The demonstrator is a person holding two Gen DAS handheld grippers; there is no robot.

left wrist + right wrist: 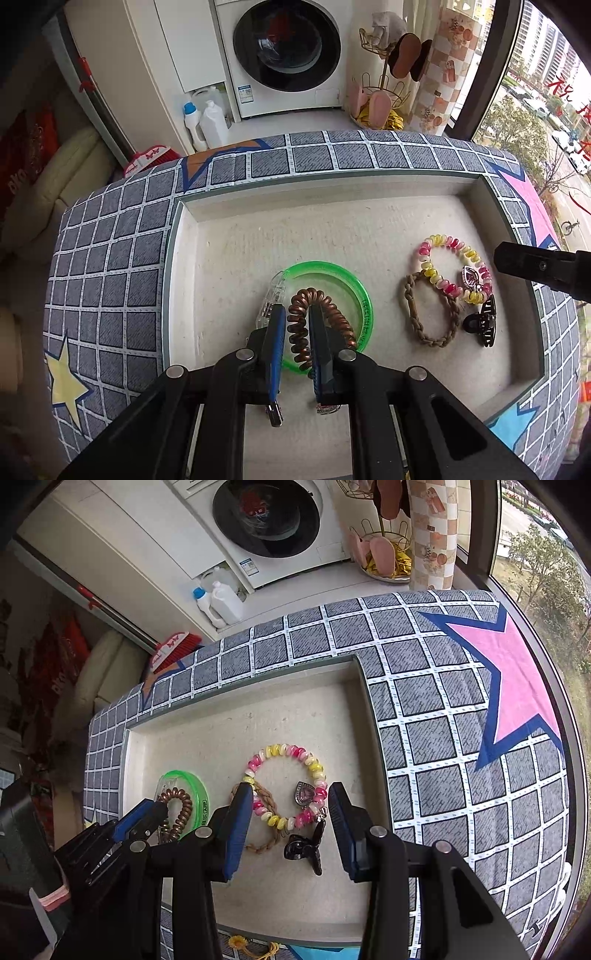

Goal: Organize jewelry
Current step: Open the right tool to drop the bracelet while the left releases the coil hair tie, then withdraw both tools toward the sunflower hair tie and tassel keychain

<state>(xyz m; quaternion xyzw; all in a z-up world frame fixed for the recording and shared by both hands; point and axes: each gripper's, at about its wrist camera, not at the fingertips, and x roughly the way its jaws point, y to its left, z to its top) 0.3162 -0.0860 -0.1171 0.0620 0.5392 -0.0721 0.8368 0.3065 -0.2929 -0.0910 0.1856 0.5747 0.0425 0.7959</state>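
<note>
A white tray (229, 243) lies on a checked cloth. In it lie a green bangle (364, 295), a brown spiral hair tie (299, 325), a clear clip (271, 299), a pink-and-yellow spiral tie (443, 243), a braided brown band (410, 310), a heart charm (471, 277) and a black claw clip (484, 325). My left gripper (297, 314) has its fingers narrowly apart around one side of the brown spiral tie. My right gripper (291, 801) is open above the pink-and-yellow tie (284, 751), the charm (304, 794) and the claw clip (306, 843).
The tray's walls (364, 701) rise around the jewelry. The checked cloth (443, 701) with a pink star (517, 672) surrounds the tray. Beyond stand a washing machine (284, 48), detergent bottles (207, 122) and a slipper rack (384, 96). A window is at the right.
</note>
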